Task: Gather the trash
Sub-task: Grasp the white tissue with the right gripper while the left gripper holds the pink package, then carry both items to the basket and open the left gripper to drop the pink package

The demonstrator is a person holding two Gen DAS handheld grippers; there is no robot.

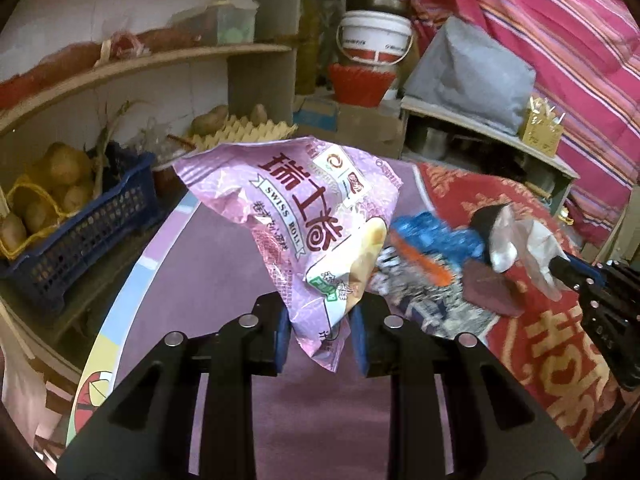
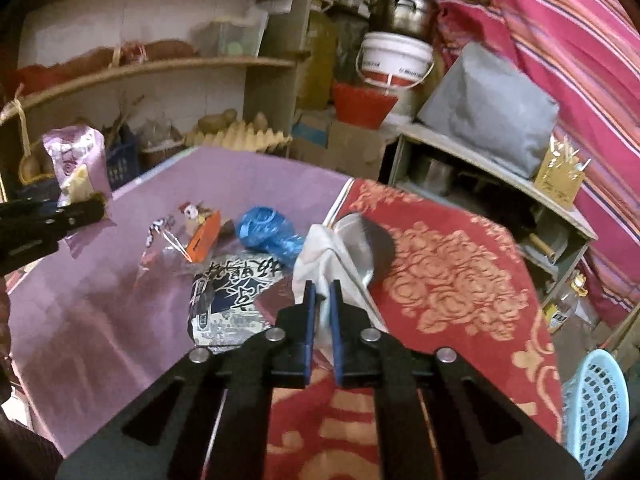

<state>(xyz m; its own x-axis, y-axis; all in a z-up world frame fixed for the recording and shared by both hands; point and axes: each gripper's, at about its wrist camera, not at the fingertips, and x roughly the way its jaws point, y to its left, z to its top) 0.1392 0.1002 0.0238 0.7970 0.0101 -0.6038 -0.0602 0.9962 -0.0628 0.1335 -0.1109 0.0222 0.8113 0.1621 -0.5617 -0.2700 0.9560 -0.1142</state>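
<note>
My left gripper (image 1: 318,322) is shut on the lower end of a pink Swiss-roll wrapper (image 1: 304,216), which hangs lifted above the purple table cover (image 1: 224,304). The same wrapper (image 2: 74,156) and the left gripper (image 2: 90,210) show at the far left in the right wrist view. My right gripper (image 2: 323,288) is shut on a crumpled white-and-silver wrapper (image 2: 340,248), seen from the left side as a pale wrapper (image 1: 520,240) in the right gripper (image 1: 560,268). On the table lie a blue plastic bag (image 2: 268,236), an orange carton (image 2: 206,240) and a dark printed packet (image 2: 236,296).
A red patterned cloth (image 2: 448,264) covers the right part of the table. Behind stand shelves, a blue crate of potatoes (image 1: 80,224), a white bucket (image 1: 376,36) under a metal pot, and a grey bag (image 2: 492,112). A light blue basket (image 2: 600,408) sits low right.
</note>
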